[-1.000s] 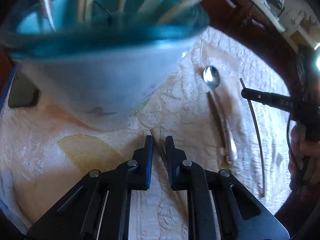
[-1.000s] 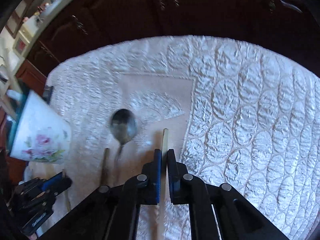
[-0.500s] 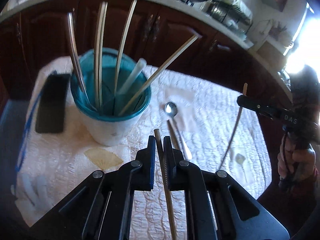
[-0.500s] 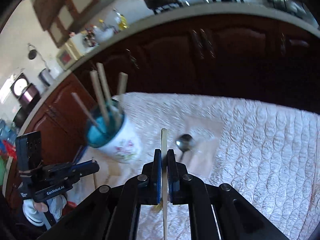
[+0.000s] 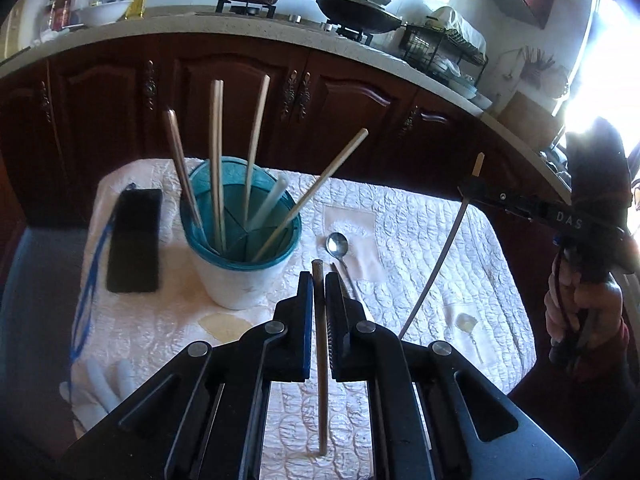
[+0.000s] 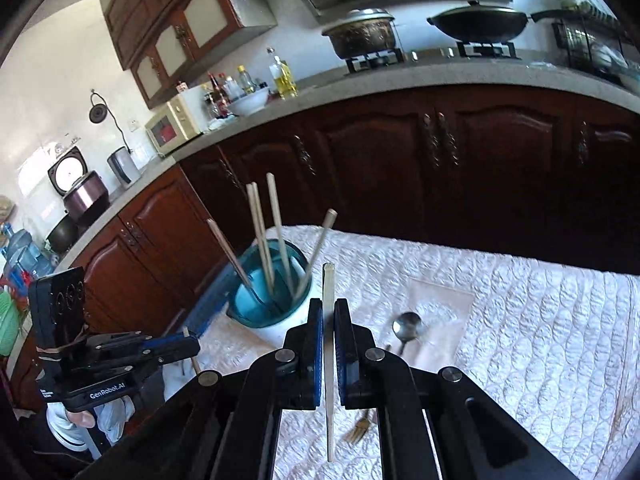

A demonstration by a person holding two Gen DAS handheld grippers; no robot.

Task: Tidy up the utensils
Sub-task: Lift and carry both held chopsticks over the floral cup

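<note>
A white cup with a teal inside (image 5: 240, 280) stands on the quilted table and holds several chopsticks and a straw; it also shows in the right wrist view (image 6: 272, 304). My left gripper (image 5: 319, 280) is shut on a brown chopstick (image 5: 321, 360), held above the table right of the cup. My right gripper (image 6: 328, 308) is shut on a pale chopstick (image 6: 329, 360), held upright above the table; it shows in the left wrist view (image 5: 468, 192) at the right. A metal spoon (image 5: 337, 245) and a fork (image 6: 358, 430) lie on the cloth.
A black phone (image 5: 134, 240) with a blue cord lies left of the cup. A white quilted cloth (image 5: 440, 272) covers the table. Dark wooden cabinets (image 5: 340, 120) and a counter with a stove stand behind. White glove fingers (image 5: 104, 384) rest at the table's front left.
Both grippers have risen from the tabletop, each lifting a chopstick. The views tilted up from the cloth to show the cup, cabinets and counter.
</note>
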